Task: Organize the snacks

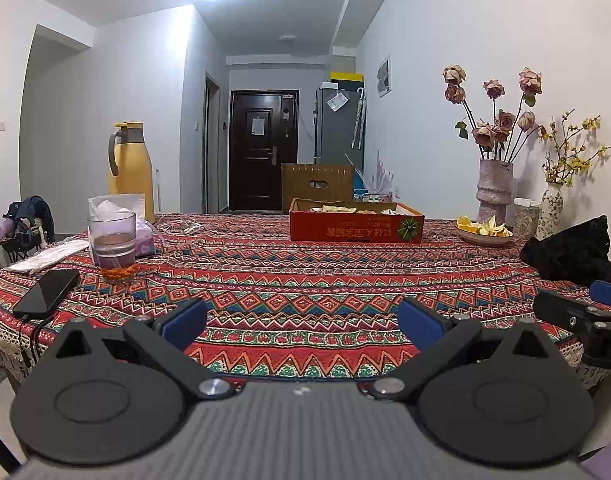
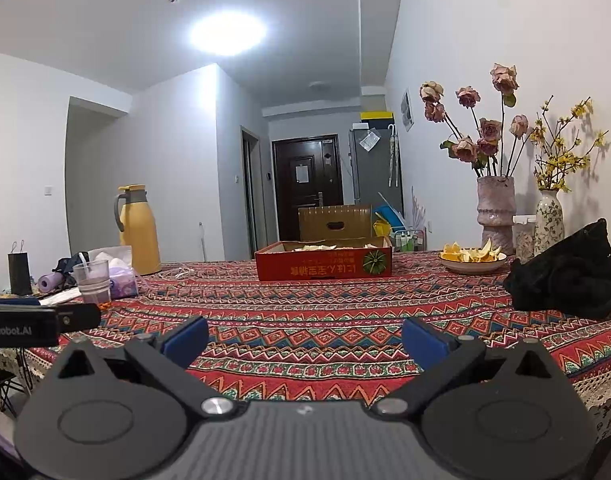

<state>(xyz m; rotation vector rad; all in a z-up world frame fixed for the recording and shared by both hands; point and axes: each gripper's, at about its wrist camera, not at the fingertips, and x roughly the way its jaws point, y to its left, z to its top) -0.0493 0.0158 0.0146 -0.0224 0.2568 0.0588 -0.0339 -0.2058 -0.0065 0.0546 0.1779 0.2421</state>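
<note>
1. Across the patterned desk (image 1: 305, 276), a red cardboard tray (image 1: 356, 226) of snacks sits near the far edge, long axis running left-right, its printed side facing the cameras upside down.
2. Left gripper (image 1: 301, 322) and right gripper (image 2: 305, 336) hover low at the near edge, fingers wide, holding nothing.

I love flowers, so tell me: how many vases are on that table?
2. A tall pinkish vase with dried roses stands at the far right by the wall; a smaller floral-patterned vase with yellow blossoms stands just right of it. Others may be hidden.
</note>
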